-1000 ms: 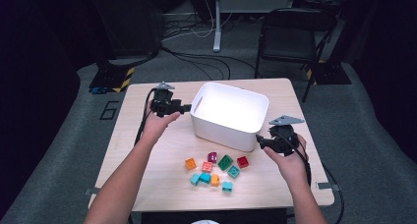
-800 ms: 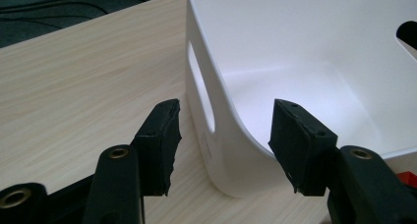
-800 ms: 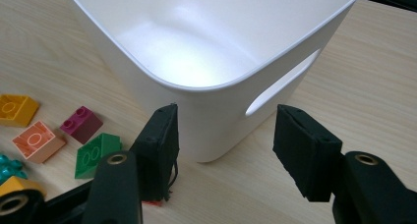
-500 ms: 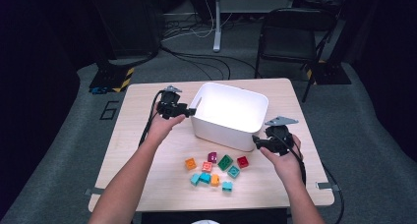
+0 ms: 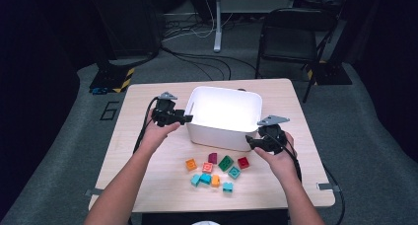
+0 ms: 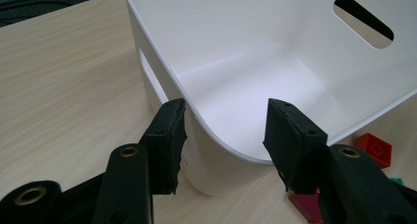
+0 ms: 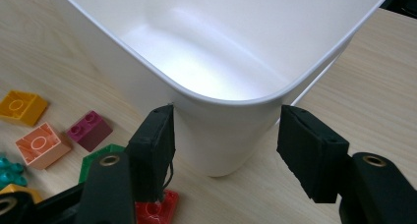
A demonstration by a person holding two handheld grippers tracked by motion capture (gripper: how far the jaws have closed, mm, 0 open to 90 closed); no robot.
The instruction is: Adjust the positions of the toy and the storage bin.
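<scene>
A white plastic bin (image 5: 224, 114) stands mid-table. My left gripper (image 5: 180, 119) is at its near left corner. In the left gripper view the left gripper (image 6: 226, 111) straddles the bin's rim (image 6: 216, 140), one pad outside and one inside. Its jaws have just been closing and remain open, the inner pad clear of the wall. My right gripper (image 5: 254, 142) is at the near right corner. The right gripper (image 7: 226, 116) has the bin's rounded corner (image 7: 226, 135) between its jaws, which have just been opening; neither pad presses on it.
Several loose bricks (image 5: 217, 170) lie in front of the bin, among them red (image 7: 157, 209), maroon (image 7: 89, 129), salmon (image 7: 39, 144) and orange (image 7: 19, 106). The bin has slot handles (image 6: 363, 15). A folding chair (image 5: 288, 37) stands beyond the table.
Both hands have come in towards the bin: the left gripper slid right onto its near left corner, and the right gripper moved left and forward to its near right corner.
</scene>
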